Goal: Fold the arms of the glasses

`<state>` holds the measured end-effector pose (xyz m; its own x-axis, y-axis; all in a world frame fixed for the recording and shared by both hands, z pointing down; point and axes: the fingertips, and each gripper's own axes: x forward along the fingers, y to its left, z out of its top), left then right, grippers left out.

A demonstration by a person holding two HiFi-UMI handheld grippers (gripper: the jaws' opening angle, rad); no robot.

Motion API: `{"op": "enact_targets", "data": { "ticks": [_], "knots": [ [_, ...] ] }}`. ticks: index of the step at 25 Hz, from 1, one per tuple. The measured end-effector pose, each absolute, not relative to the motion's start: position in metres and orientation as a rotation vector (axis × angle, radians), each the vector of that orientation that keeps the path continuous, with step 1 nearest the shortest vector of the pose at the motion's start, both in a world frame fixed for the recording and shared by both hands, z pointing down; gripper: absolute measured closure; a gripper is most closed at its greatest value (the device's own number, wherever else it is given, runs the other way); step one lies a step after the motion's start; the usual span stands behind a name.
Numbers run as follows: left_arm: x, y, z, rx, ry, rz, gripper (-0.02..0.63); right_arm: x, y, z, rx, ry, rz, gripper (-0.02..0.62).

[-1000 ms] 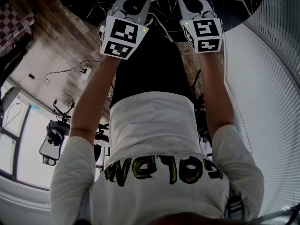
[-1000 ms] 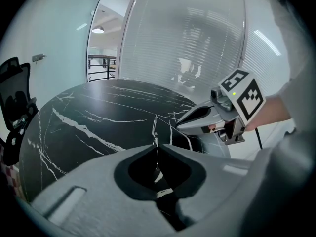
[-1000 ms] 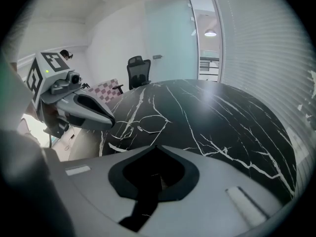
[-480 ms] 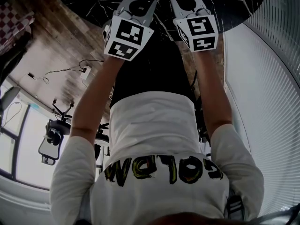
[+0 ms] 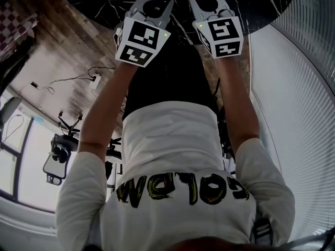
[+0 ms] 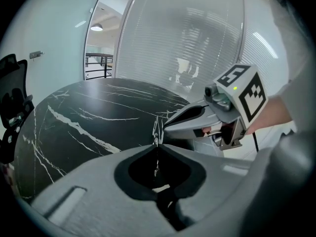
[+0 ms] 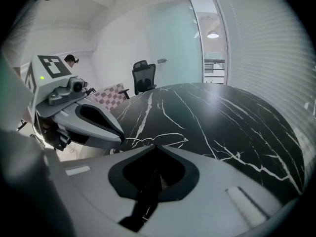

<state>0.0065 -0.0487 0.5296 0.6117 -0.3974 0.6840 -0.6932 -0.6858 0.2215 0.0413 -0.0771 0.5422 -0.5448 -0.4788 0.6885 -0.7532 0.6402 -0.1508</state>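
Honestly, folding seems to be barely getting going: glasses (image 7: 168,140) are lying at 12 o'clock on the desk (image 7: 222,117), left hand-held gripper (image 6: 156,143) pinching their wire, right hand-held gripper (image 7: 157,146) closed, touching them.

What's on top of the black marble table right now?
Thin wire-rimmed glasses sit on the table, right at the shut tips of the left gripper and right gripper. Both gripper bodies cover the table's near edge, so anything there is hidden.
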Motion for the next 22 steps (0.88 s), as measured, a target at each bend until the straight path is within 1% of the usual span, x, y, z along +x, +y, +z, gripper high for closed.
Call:
{"op": "enact_targets", "data": {
  "ticks": [4,5,8,10,13,22],
  "knots": [
    [0.006,-0.049,0.529,2.368,-0.865,0.847,0.6,0.05,-0.062,0.523,0.963,-2.307,0.556,0.589],
    [0.006,-0.049,0.528,2.368,-0.865,0.847,0.6,0.049,-0.055,0.518,0.939,-2.339,0.535,0.555],
    [0.006,-0.051,0.526,2.372,-0.861,0.841,0.6,0.04,-0.035,0.512,0.838,-2.384,0.385,0.368],
    [0.006,-0.053,0.525,2.37,-0.858,0.832,0.6,0.037,-0.023,0.52,0.781,-2.343,0.282,0.282],
    [0.005,-0.053,0.524,2.365,-0.858,0.834,0.6,0.037,-0.015,0.538,0.731,-2.258,0.203,0.249],
    [0.006,-0.05,0.528,2.361,-0.847,0.858,0.601,0.047,-0.028,0.551,0.774,-2.183,0.184,0.25]
  ]
}}
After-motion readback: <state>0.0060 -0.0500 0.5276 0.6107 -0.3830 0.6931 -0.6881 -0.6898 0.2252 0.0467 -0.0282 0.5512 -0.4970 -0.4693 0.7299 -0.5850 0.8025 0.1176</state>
